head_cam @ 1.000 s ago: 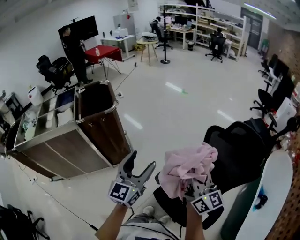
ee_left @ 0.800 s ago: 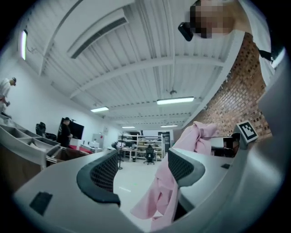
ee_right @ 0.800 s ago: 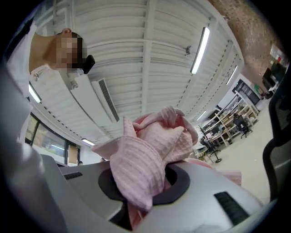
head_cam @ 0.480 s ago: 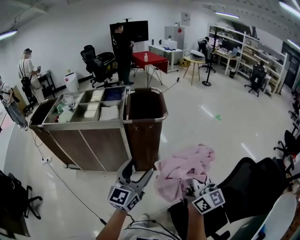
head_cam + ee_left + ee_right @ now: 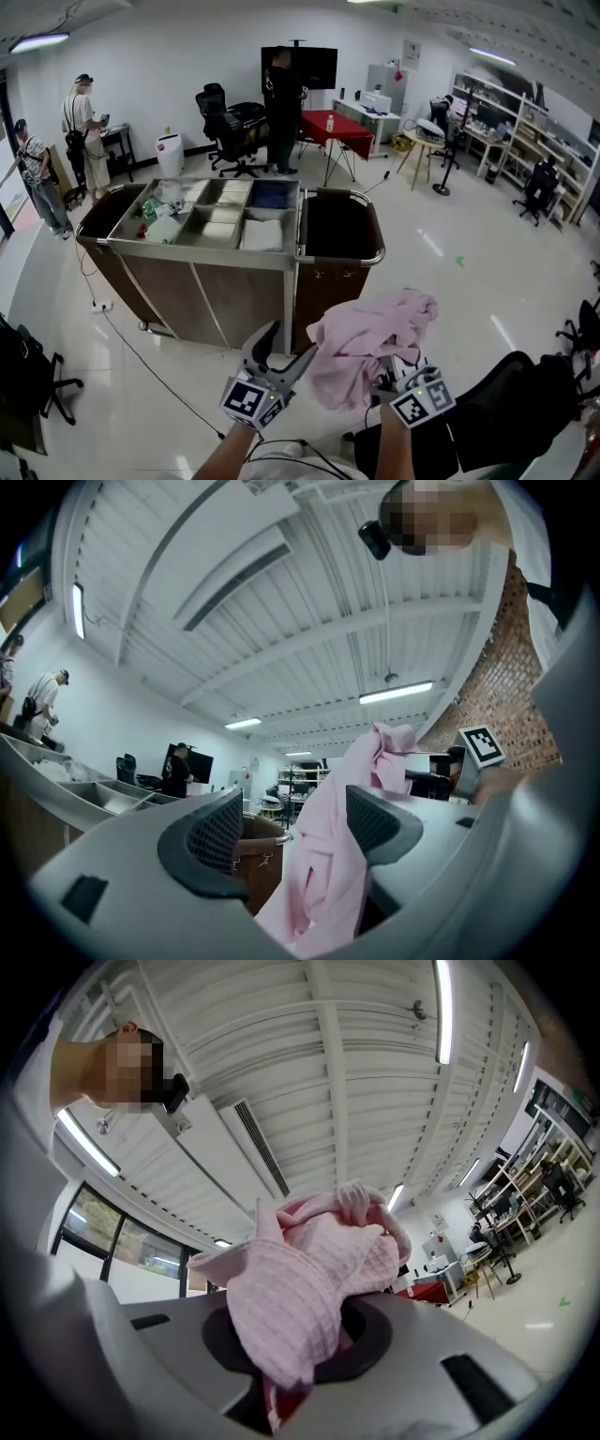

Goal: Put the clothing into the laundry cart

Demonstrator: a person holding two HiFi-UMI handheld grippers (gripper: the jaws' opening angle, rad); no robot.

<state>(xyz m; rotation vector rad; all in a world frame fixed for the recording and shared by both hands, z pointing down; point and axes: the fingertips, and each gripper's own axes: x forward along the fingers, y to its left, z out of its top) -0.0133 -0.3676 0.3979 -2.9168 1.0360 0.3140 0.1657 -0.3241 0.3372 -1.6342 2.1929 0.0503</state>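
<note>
Item: pink garment point(image 5: 370, 342), bunched and clenched in the closed jaws of the right gripper point(image 5: 394, 380), held in the air near the laundry cart point(image 5: 349, 262) and not in it. Left gripper point(image 5: 287, 343): jaws apart, gripping nothing, just beside the garment's hanging folds. Cart: metal-rimmed, with tray compartments on the left and an open dark bag at its right end.

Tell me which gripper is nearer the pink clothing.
Right: the right gripper is shut on the pink clothing; the left gripper stands open just left of it.
</note>
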